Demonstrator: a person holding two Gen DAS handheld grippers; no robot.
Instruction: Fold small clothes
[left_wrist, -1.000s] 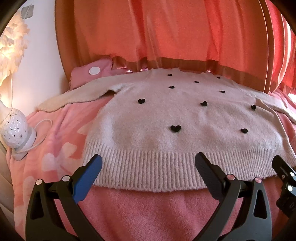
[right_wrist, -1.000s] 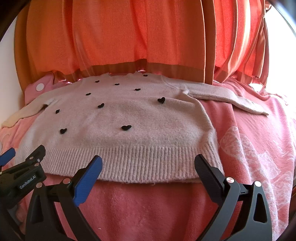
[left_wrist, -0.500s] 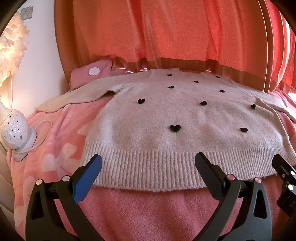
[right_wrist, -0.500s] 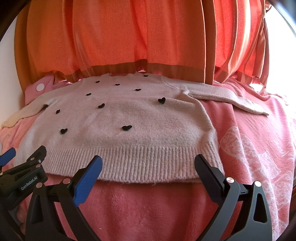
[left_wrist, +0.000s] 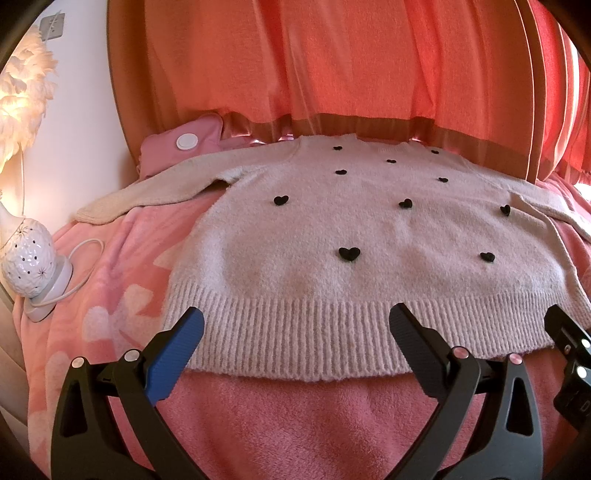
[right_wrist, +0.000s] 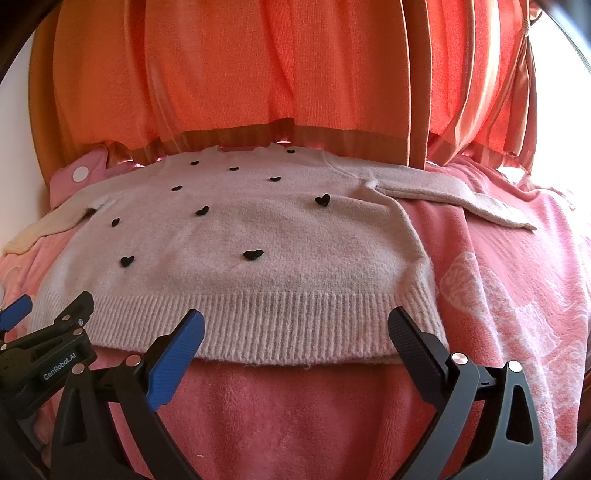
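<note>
A pale pink knit sweater (left_wrist: 332, 229) with small black hearts lies flat, front up, on a pink blanket (left_wrist: 295, 417); it also shows in the right wrist view (right_wrist: 258, 229). Both sleeves are spread out to the sides. My left gripper (left_wrist: 295, 332) is open and empty, hovering just in front of the ribbed hem at its left half. My right gripper (right_wrist: 295, 334) is open and empty in front of the hem's right half. Each gripper's edge shows in the other's view.
Orange curtains (left_wrist: 332, 66) hang behind the bed. A white lamp base (left_wrist: 29, 254) with a cord stands at the left by the wall. A pink pillow (left_wrist: 184, 144) lies beyond the left sleeve. The blanket (right_wrist: 517, 295) spreads wide to the right.
</note>
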